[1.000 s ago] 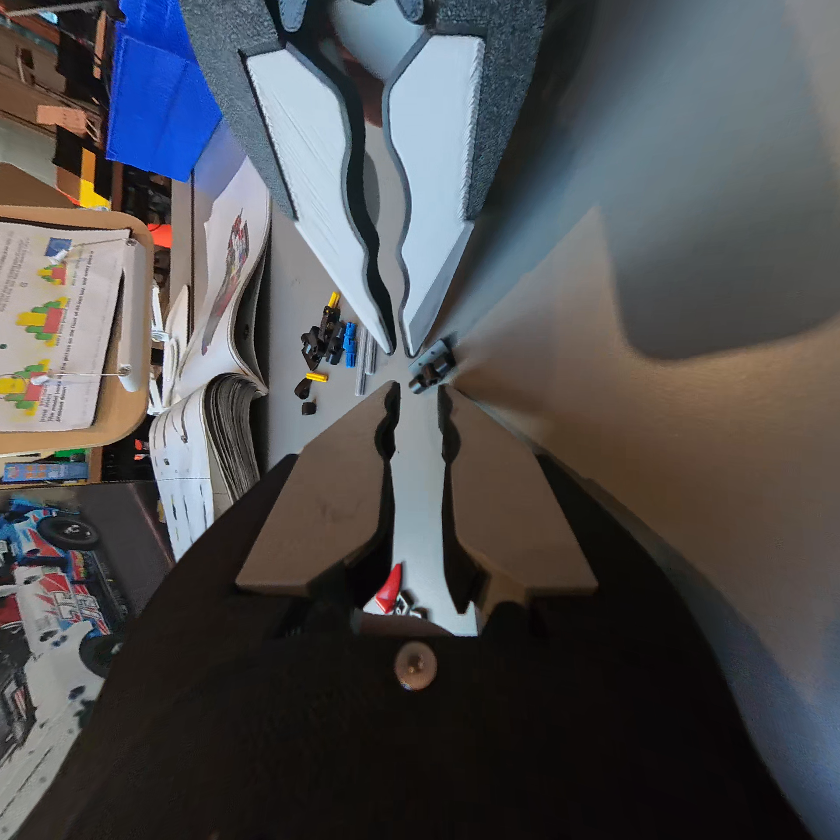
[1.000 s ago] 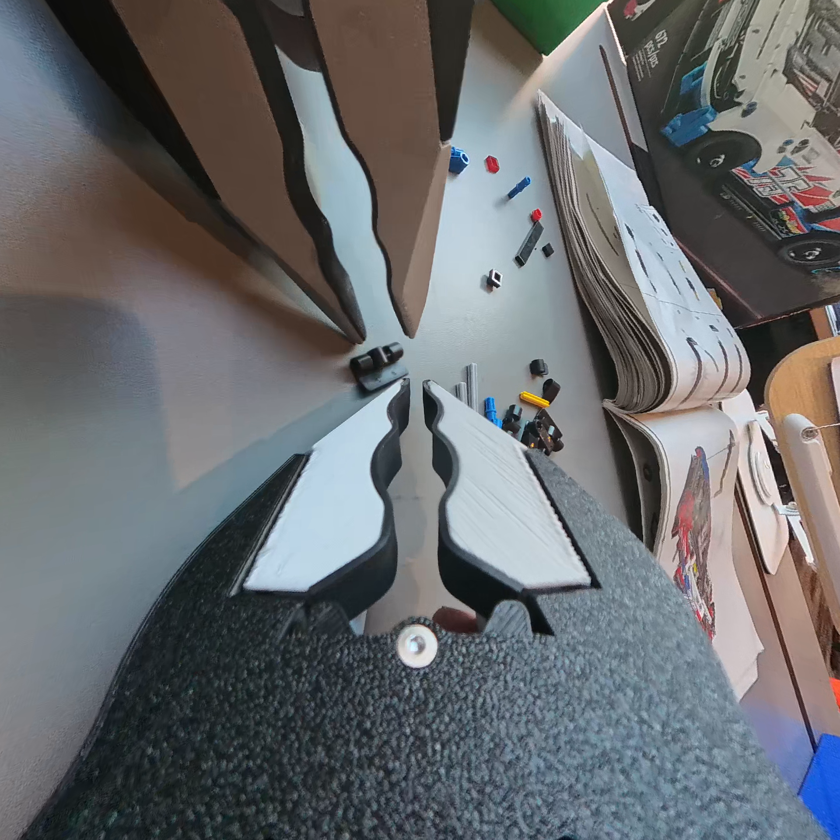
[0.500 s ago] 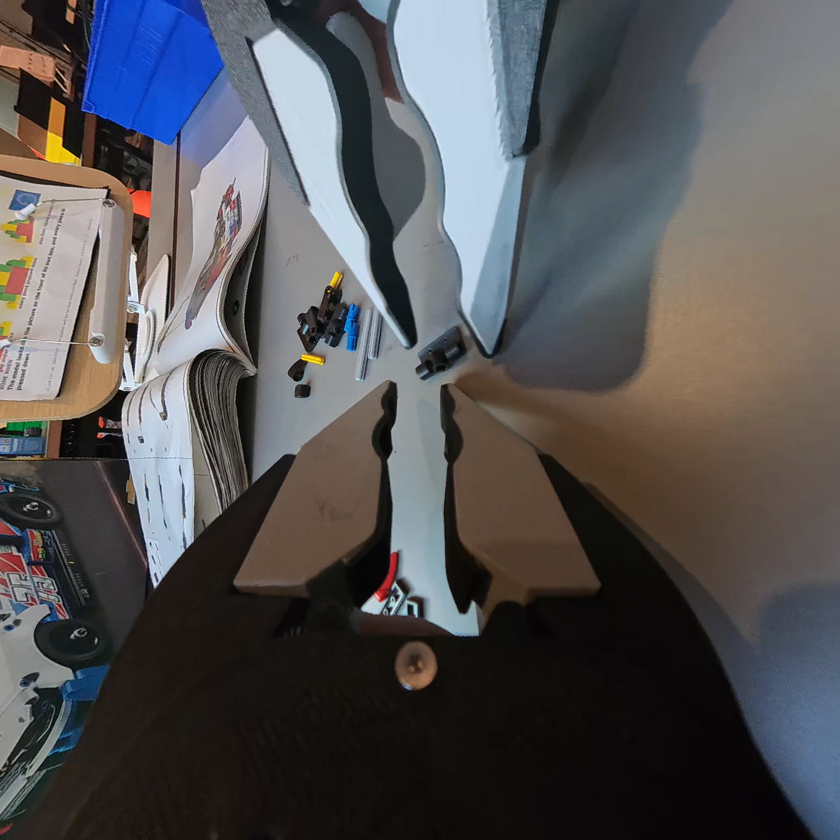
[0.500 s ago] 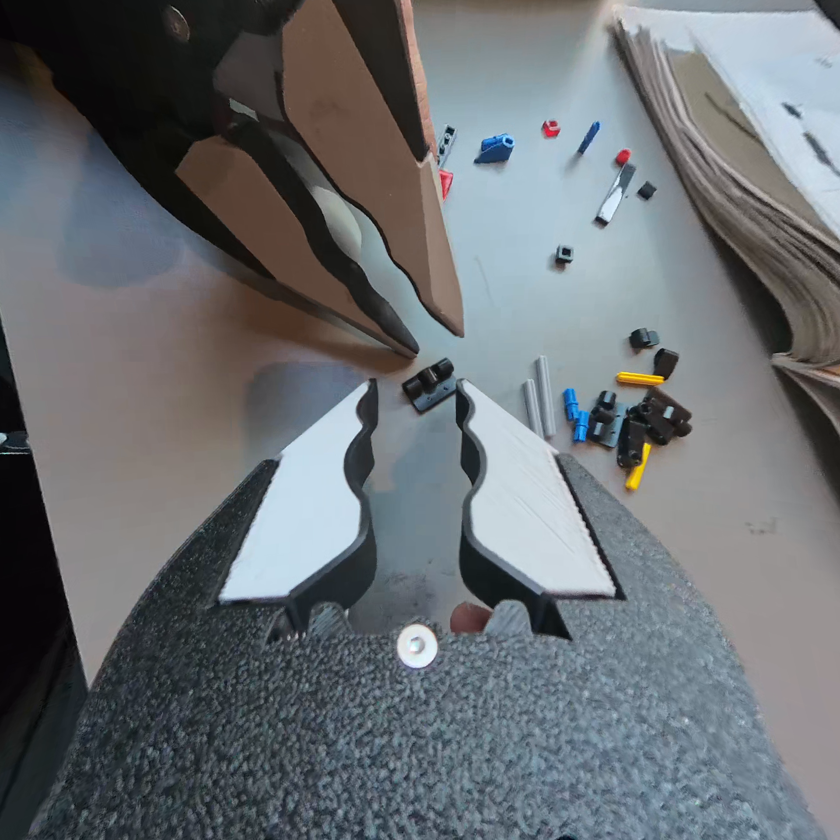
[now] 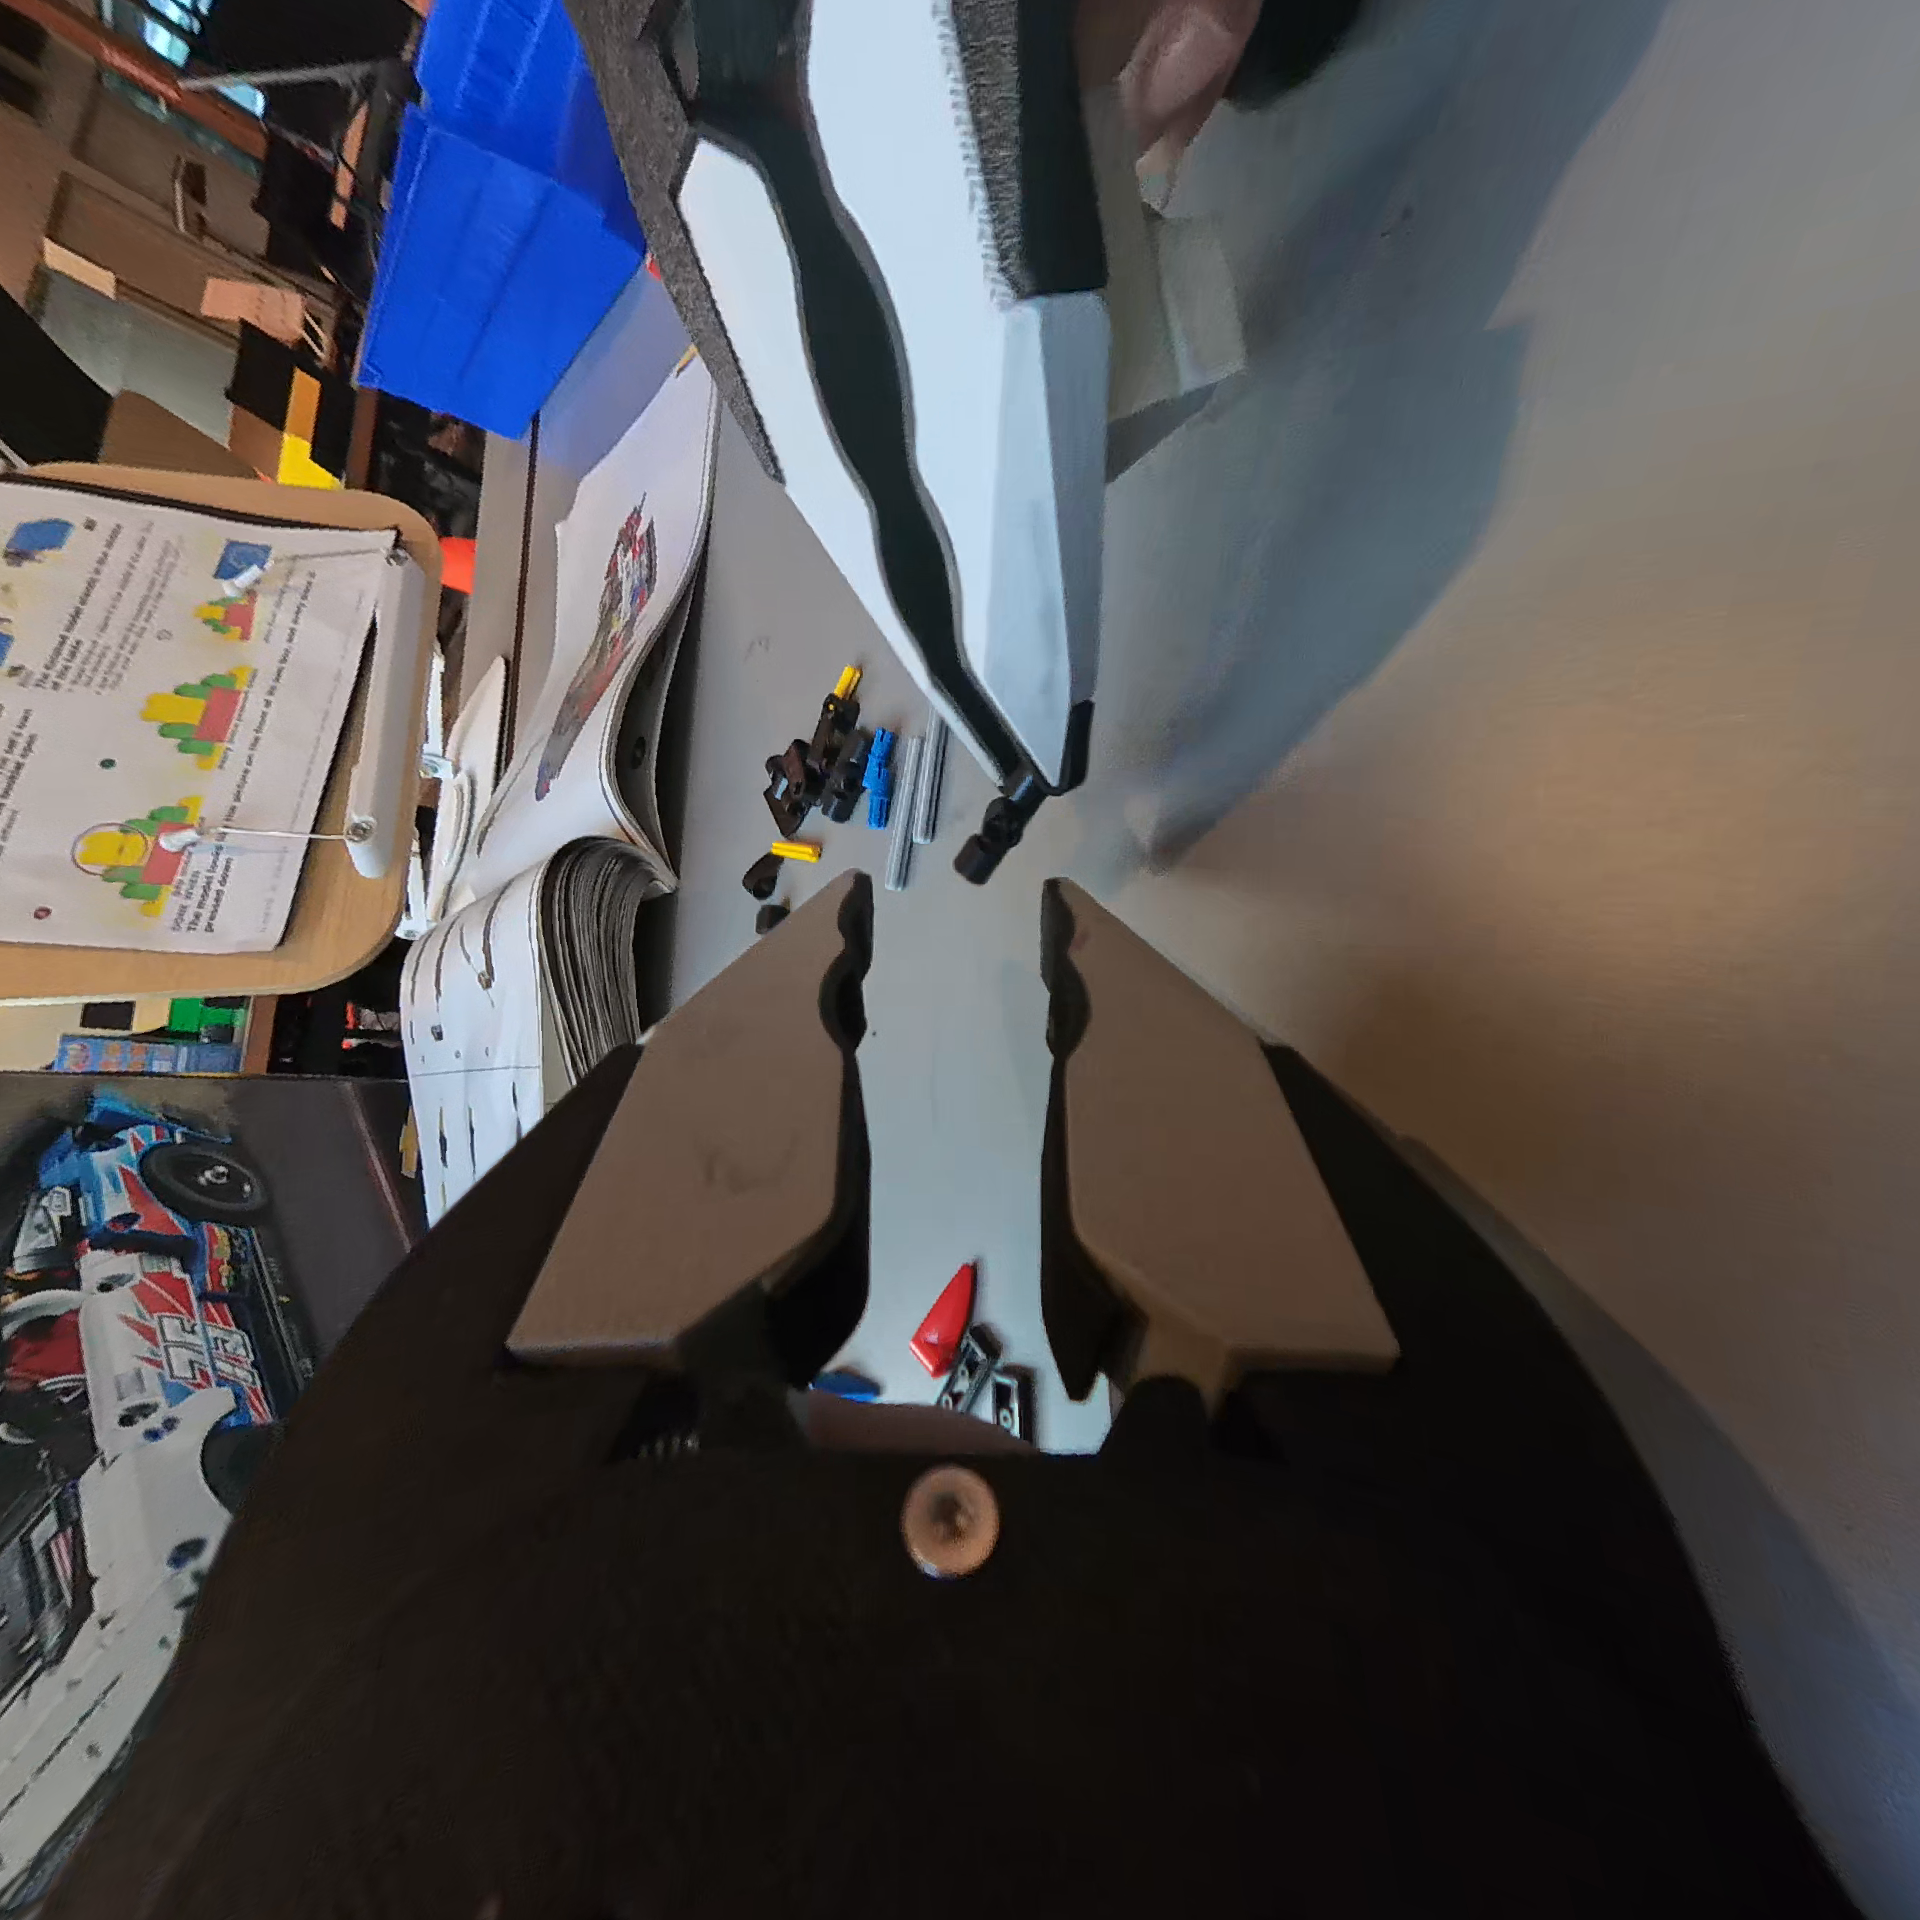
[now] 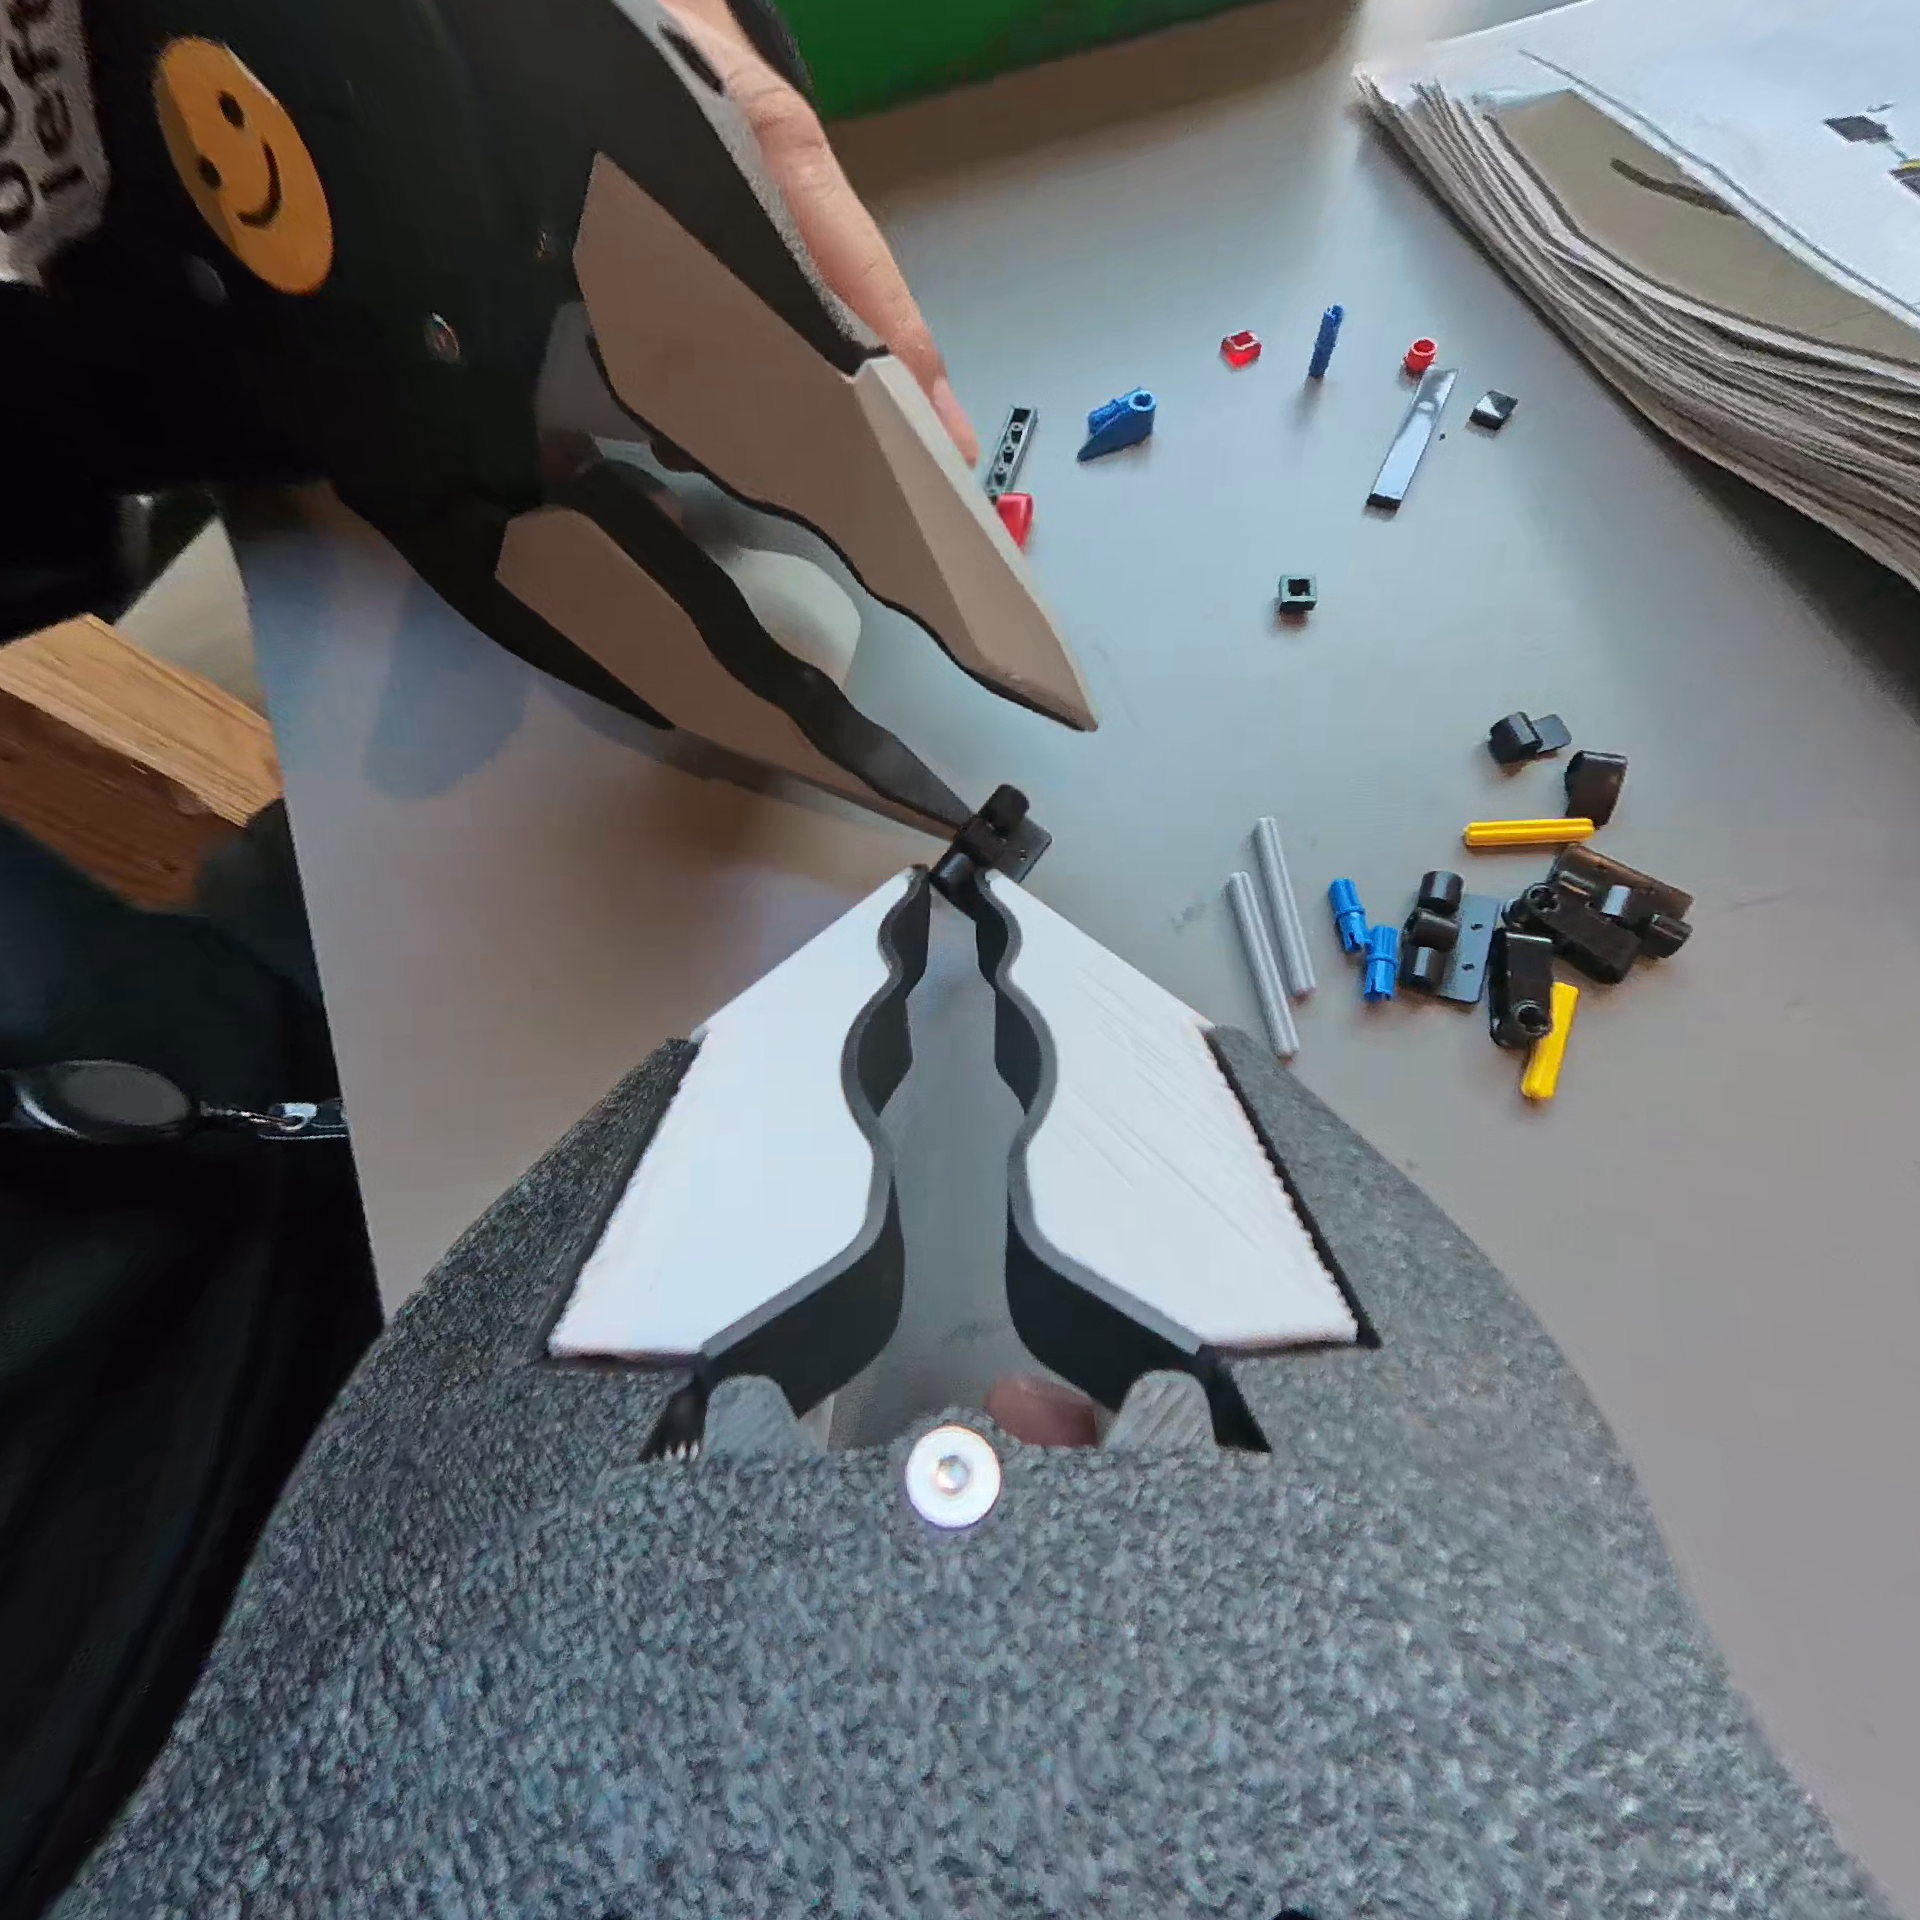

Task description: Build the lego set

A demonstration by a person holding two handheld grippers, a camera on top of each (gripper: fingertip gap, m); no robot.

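A small black lego piece [image 6: 995,831] is pinched at the tips of my right gripper [image 6: 954,881], whose white fingers are shut on it just above the grey table [image 6: 1351,1299]. My left gripper [image 6: 1023,774], with tan fingers, is open; its lower fingertip touches the piece from the far side. In the left wrist view my left gripper [image 5: 954,891] is open and empty, and the right gripper [image 5: 1039,774] comes in from above with the black piece [image 5: 995,826].
A pile of black, blue and yellow parts [image 6: 1507,935] and two grey axles [image 6: 1273,935] lie to the right. More loose parts [image 6: 1117,421] lie farther back. An open instruction book [image 6: 1662,260], the set's box [image 5: 125,1299] and a blue bin [image 5: 488,260] border the table. Less than 4 cm separates the two grippers' tips.
My right gripper, open around the black piece half a second ago, has shut on it. My left gripper has opened wider and its lower finger has come against the piece.
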